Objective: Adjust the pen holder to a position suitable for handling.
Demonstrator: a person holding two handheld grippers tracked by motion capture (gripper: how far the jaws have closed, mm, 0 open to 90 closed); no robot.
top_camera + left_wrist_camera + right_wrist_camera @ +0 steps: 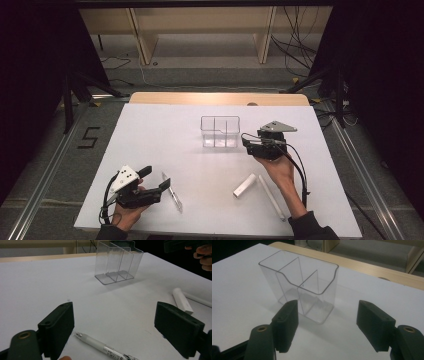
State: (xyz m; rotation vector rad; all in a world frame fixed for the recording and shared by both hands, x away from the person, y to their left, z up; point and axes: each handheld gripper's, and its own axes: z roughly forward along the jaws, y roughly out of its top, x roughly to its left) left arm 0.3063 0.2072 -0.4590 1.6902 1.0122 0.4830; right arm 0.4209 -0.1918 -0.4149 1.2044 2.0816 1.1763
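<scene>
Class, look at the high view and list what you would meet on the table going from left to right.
Left tool → clear pen → transparent divided holder → short white tube → long white stick. The right tool is left out, since it overlaps the tube and stick in the left-to-right order.

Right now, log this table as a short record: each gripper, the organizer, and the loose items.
left gripper: open, low at the near left, a pen beneath its jaws, not gripped
right gripper: open, nothing between its jaws, just right of the organizer
clear organizer: upright mid-table, three compartments, all empty
pen: lying flat on the table
white tube: lying flat at the near right
white stick: lying beside the tube, on its right
table: white top
</scene>
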